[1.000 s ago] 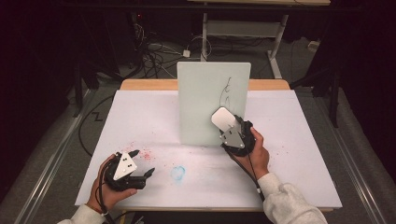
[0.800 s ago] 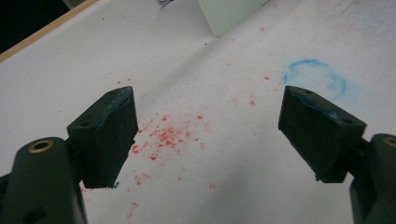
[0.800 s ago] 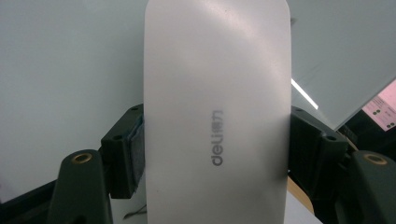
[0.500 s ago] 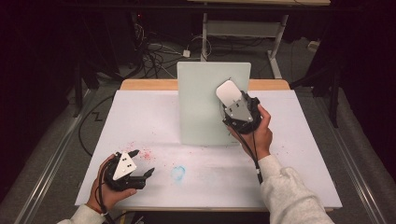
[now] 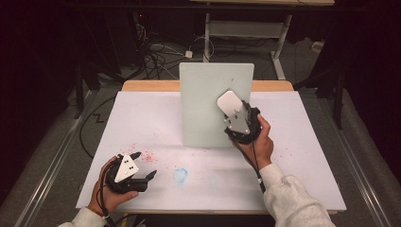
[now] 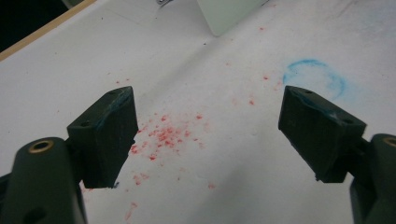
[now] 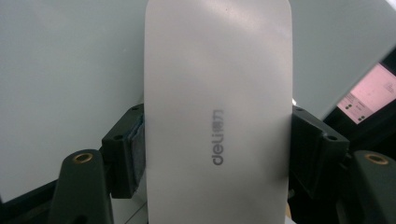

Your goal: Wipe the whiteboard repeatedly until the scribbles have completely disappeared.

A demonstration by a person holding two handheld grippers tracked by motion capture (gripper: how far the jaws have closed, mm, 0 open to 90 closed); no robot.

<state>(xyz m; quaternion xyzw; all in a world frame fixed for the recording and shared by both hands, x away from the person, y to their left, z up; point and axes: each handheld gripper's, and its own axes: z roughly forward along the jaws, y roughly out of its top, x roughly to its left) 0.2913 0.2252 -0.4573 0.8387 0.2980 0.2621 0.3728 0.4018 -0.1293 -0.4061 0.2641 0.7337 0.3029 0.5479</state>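
Your right tongs (image 5: 235,111) clamp a white eraser (image 7: 217,107) by its two long edges, its flat face pressed toward the upright board (image 5: 208,90) standing at the back of the counter (image 5: 302,156). The eraser sits high on the board's right half, and no marks show on the bare surface around it. Your left tongs (image 6: 205,126) rest low on the counter's near left, jaws wide and empty, above red specks (image 6: 163,135) and beside a blue smudge (image 6: 315,79).

The likely trouble is the board itself: nothing visible braces it, so a hard push could probably tip it backward or slide it. The eraser is smooth-sided, so a sideways stroke may twist it in the grip. Your left tongs are well away if it needs steadying.
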